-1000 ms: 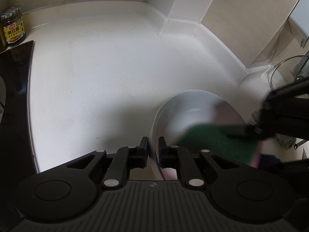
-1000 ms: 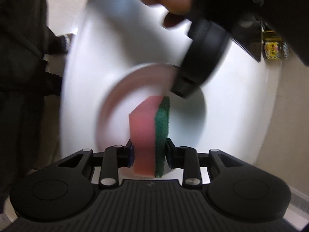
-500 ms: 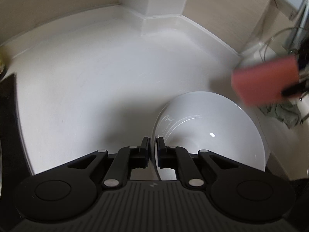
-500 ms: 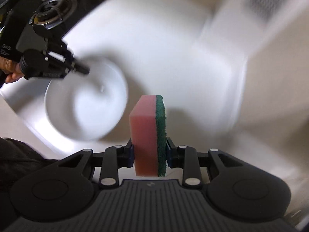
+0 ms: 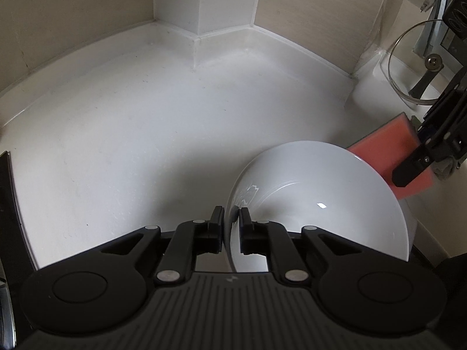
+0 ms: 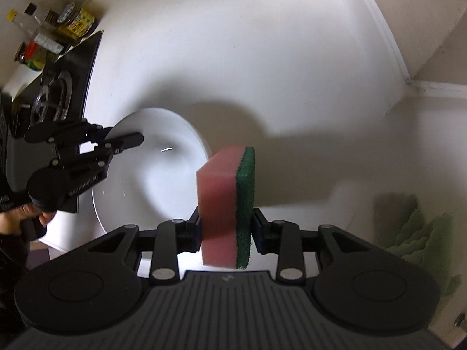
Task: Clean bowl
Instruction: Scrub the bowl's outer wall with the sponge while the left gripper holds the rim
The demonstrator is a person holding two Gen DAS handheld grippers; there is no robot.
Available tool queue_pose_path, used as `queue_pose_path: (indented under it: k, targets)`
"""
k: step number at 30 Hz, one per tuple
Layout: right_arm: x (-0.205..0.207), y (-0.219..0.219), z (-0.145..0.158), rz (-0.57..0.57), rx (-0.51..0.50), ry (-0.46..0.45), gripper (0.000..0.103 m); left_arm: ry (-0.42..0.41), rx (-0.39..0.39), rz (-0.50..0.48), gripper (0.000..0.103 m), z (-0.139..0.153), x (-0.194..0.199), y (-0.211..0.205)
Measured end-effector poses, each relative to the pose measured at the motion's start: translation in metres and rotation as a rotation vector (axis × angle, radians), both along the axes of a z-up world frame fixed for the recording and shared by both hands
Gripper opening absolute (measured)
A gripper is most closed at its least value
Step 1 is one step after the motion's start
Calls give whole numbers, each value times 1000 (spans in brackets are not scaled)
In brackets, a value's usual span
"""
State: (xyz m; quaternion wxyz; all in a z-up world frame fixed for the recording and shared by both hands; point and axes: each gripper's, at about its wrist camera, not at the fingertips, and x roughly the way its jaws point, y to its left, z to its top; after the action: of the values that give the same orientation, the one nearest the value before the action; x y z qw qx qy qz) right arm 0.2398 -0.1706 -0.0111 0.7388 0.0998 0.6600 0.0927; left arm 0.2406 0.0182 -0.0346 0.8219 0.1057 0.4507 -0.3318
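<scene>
Broadly, white worktop [image 5: 122, 134] fills both views, glossy, running into a tiled corner; a black hob [image 6: 55, 93] sits at its far end with jars behind. On the worktop, the bowl [image 5: 321, 201]: white glazed ceramic, wide and shallow, tilted up on its side so the open face shows in my left wrist view. I judge it stiff, moderately heavy for its thin wall, breakable if dropped, and slick, more so once wet. The rim is the only sensible hold; the curved wall offers nothing to pinch. My left gripper [image 5: 232, 229] straddles that rim, one pad inside, one outside, jaws easing open at this moment; the outer pad looks to touch the wall, a sliver of gap shows on the inner side, so I judge the hold loose and the bowl liable to slide or rock down. Whether its lower edge rests on the worktop I cannot tell. My right gripper [image 6: 226, 227] is clamped on the sponge [image 6: 226, 204]: pink foam with a green scouring face, soft, light, squashes under the pads, held upright just beside the bowl's far rim, not touching it. Smaller still: a crumpled green cloth [image 6: 414, 227] lies to the right, and a glass lid [image 5: 414, 67] leans at the wall.
</scene>
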Motion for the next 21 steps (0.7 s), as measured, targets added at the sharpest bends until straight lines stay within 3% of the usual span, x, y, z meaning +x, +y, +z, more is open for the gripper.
queue_pose_path:
  k: [3, 12, 16, 21]
  targets:
    - [-6, 1, -3, 15, 8, 32, 33, -3, 11, -18, 9, -1, 2, -2]
    - [-19, -15, 6, -44, 6, -103, 32, -16, 93, -113, 10, 2, 8, -13]
    - [-17, -15, 1, -58, 2, -171, 29, 26, 67, -23, 11, 3, 11, -6]
    - [-35, -29, 2, -98, 46, -219, 28, 48, -22, 177, 11, 15, -5, 17]
